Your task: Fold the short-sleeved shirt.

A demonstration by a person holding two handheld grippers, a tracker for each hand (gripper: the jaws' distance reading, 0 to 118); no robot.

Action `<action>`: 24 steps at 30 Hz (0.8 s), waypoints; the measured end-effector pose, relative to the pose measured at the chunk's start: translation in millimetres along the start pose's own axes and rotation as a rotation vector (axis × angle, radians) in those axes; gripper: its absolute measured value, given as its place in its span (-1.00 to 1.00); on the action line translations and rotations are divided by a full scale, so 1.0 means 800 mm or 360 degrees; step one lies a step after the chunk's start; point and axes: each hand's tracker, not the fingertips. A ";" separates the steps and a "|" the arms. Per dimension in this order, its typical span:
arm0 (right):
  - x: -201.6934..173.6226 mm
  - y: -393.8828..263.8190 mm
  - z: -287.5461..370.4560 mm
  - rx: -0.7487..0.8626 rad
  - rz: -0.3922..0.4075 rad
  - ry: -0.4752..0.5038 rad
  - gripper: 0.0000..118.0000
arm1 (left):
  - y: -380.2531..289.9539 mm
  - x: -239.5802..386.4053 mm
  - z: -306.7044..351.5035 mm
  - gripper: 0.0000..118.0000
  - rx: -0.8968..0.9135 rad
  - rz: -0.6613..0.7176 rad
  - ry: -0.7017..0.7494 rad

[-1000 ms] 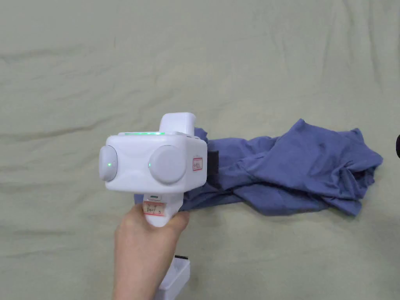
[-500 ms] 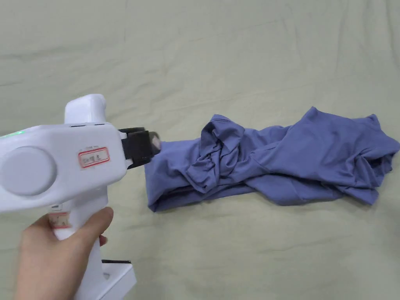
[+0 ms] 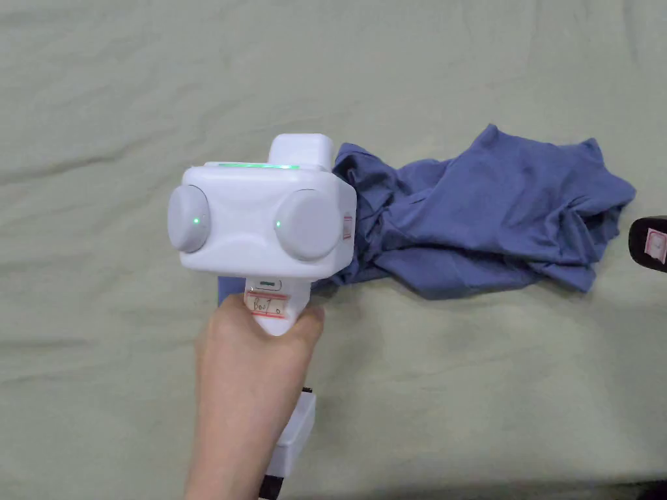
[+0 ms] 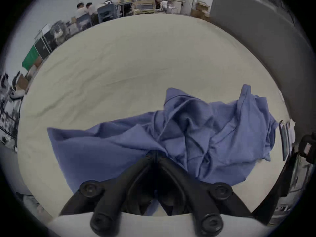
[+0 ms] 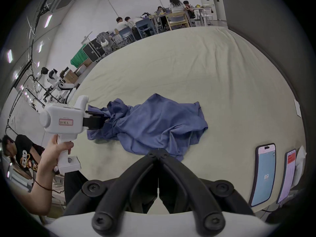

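shirt lies crumpled on the bed sheet, left gripper at its left end w/ hand below, right gripper near its right end, two phones on sheet's right edge, people at tables behind bed.
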 end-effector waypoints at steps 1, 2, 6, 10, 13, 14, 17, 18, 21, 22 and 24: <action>-0.001 -0.001 -0.001 -0.0006 0.0001 0.0004 -0.96 | 0.002 0.003 0.007 -0.97 0.0004 -0.0017 0.0000; -0.002 -0.001 -0.001 -0.0009 -0.0001 0.0009 -0.96 | 0.004 0.005 0.022 -0.97 0.0021 -0.0027 -0.0026; -0.007 0.002 0.010 0.0006 0.0006 0.0025 -0.96 | 0.009 -0.001 0.109 -0.97 0.0231 -0.0061 -0.0325; -0.013 0.007 0.031 0.0068 0.0025 0.0023 -0.96 | -0.005 -0.048 0.185 -0.97 0.0438 0.0011 -0.0407; -0.017 0.009 0.045 0.0102 0.0038 0.0038 -0.96 | -0.022 -0.112 0.201 -0.96 0.0527 0.0172 -0.0139; -0.019 0.009 0.048 0.0110 0.0047 0.0036 -0.96 | -0.029 -0.137 0.193 -0.79 0.0545 0.0282 0.0015; -0.029 0.007 0.049 0.0103 0.0113 -0.0023 -0.96 | -0.035 -0.202 0.132 0.42 0.0254 0.0633 0.0067; -0.032 0.007 0.048 0.0090 0.0127 -0.0023 -0.96 | -0.039 -0.218 0.109 0.42 0.0207 0.0673 -0.0077; -0.039 0.004 0.044 0.0058 0.0138 0.0020 -0.96 | -0.040 -0.228 0.048 0.43 0.0092 0.0758 -0.0231; -0.042 0.003 0.043 0.0050 0.0139 0.0027 -0.96 | -0.040 -0.225 0.030 0.43 0.0077 0.0748 -0.0257; -0.047 0.001 0.041 0.0033 0.0150 0.0013 -0.96 | -0.041 -0.209 -0.001 0.42 -0.0006 0.0642 -0.0213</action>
